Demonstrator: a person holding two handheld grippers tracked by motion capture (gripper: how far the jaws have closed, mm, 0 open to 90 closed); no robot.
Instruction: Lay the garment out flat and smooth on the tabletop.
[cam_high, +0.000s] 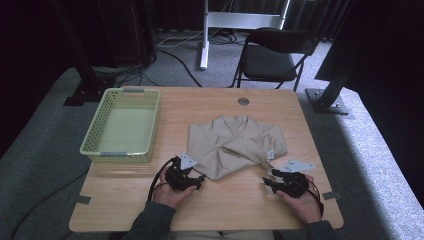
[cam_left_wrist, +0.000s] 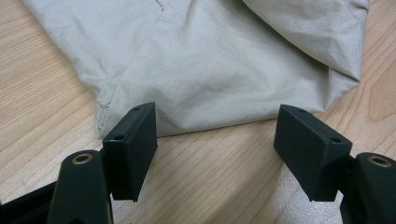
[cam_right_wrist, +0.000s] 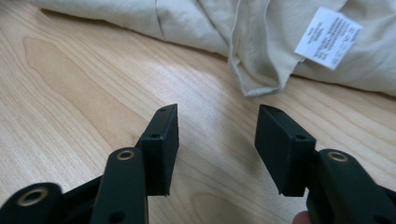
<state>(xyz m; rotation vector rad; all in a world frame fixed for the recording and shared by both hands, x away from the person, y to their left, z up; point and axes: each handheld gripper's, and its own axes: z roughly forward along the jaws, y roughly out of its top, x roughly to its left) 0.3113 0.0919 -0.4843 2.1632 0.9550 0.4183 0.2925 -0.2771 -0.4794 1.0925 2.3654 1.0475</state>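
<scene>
Item one: a beige shirt (cam_high: 235, 145) of thin, creased woven cloth, loosely folded flat at the middle of my wood-grain counter (cam_high: 225, 205), a white printed care label (cam_right_wrist: 328, 38) showing at its near right edge. My left gripper (cam_left_wrist: 217, 149) rests just short of the near hem with its black block jaws spread wide and holding nothing; my right gripper (cam_right_wrist: 215, 149) sits near the labelled corner, jaws likewise apart and empty. A pale green perforated plastic basket (cam_high: 95, 131) stands left of the shirt.
</scene>
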